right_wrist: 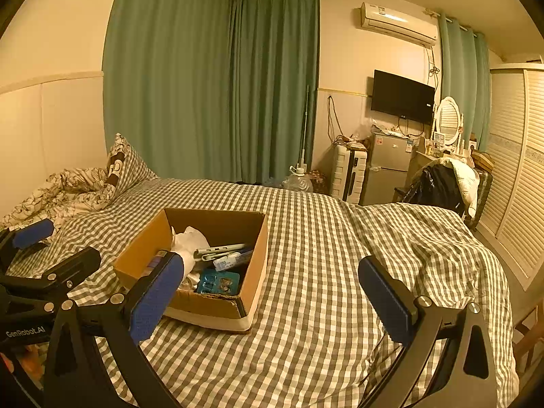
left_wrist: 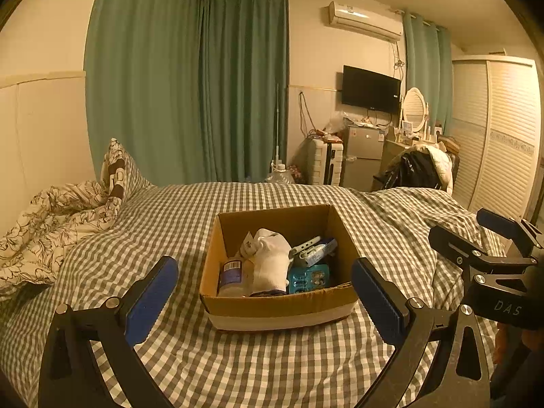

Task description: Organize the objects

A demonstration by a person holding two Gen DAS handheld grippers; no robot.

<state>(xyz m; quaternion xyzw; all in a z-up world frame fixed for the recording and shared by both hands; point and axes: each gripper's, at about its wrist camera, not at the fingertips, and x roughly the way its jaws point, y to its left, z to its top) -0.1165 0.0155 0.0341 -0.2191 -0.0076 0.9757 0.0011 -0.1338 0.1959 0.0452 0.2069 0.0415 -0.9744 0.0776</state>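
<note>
Looking along my left gripper (left_wrist: 264, 290), I see its blue-padded jaws spread wide with nothing between them, hanging just above the grey-and-white checked bed cover (left_wrist: 258, 367). Framed between the two pads sits the open brown cardboard box with a pale taped base (left_wrist: 272, 309), resting on the bed. Inside it, at the left, lies a clear plastic bottle with a barcode label (left_wrist: 232, 277); a white sock (left_wrist: 272, 265) is bunched in the middle, touching the bottle. To the right of the sock lies a teal blister pack (left_wrist: 308, 278), and behind that a white-and-blue tube-like packet (left_wrist: 318, 250) leans against the box's right wall. A small white printed pouch (left_wrist: 249, 243) pokes up behind the sock.

My right gripper (right_wrist: 272, 289) is also spread wide and holding nothing, hovering over bare checked cover to the right of the box (right_wrist: 251, 292); its left pad overlaps the box's near corner in the right wrist view, though I cannot tell whether it touches. From the left wrist view that gripper shows at the far right edge (left_wrist: 476, 234), well clear of the box.

A crumpled floral-print duvet (left_wrist: 51, 227) is heaped at the bed's left side, and green curtains (left_wrist: 190, 81) hang behind.
</note>
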